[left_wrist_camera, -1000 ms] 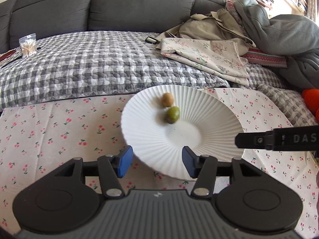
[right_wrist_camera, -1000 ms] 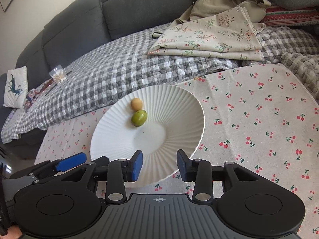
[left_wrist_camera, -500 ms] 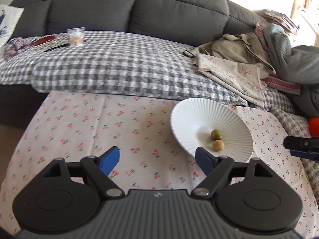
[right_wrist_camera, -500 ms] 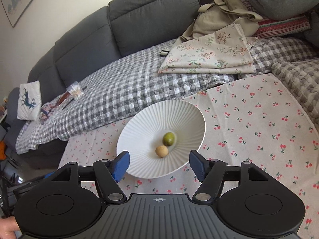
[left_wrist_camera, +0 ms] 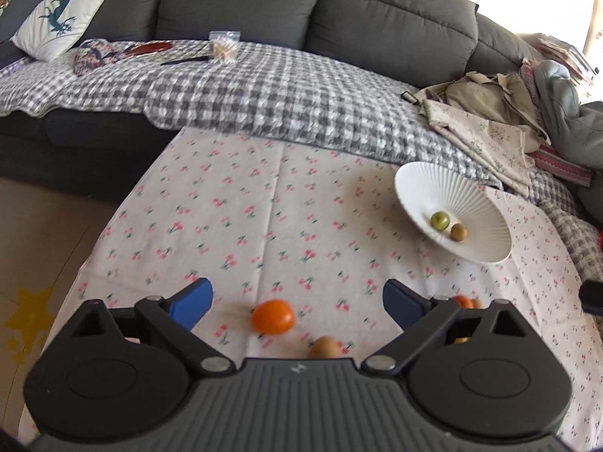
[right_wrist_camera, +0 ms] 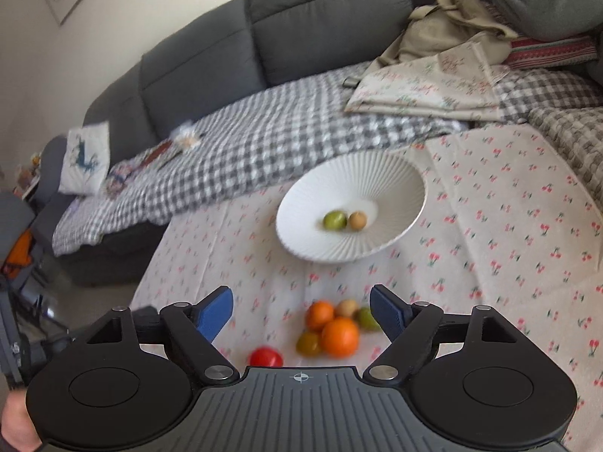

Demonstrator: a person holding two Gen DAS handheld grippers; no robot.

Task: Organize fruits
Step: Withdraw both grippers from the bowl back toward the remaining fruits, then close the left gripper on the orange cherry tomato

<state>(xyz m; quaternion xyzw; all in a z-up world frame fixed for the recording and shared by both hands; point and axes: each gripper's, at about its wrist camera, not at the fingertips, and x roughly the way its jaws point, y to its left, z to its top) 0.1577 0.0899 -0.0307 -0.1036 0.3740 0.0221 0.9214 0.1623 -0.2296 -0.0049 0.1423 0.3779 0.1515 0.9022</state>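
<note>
A white ribbed plate (left_wrist_camera: 414,182) (right_wrist_camera: 395,177) on the cherry-print cloth holds a green fruit (left_wrist_camera: 439,220) (right_wrist_camera: 334,220) and a small tan fruit (left_wrist_camera: 458,232) (right_wrist_camera: 357,220). My left gripper (left_wrist_camera: 297,299) is open and empty, with an orange fruit (left_wrist_camera: 273,316) and a tan fruit (left_wrist_camera: 324,346) lying between its fingers on the cloth. My right gripper (right_wrist_camera: 301,310) is open and empty over a cluster of loose fruit: two oranges (right_wrist_camera: 339,336), a yellow-green fruit (right_wrist_camera: 309,342), a tan fruit (right_wrist_camera: 346,307), a green fruit (right_wrist_camera: 366,319) and a red fruit (right_wrist_camera: 265,357).
A grey sofa (left_wrist_camera: 339,19) with a checked blanket (left_wrist_camera: 264,86) runs behind the table. Folded cloths and clothes (left_wrist_camera: 490,124) lie at the right. A white cushion (left_wrist_camera: 56,19) and a small clear bag (left_wrist_camera: 224,46) sit at the back left. The table's left edge drops to the floor (left_wrist_camera: 45,245).
Both grippers have pulled back from the plate and opened wider. The plate now lies farther off, and loose fruit on the cloth has come into view near both grippers.
</note>
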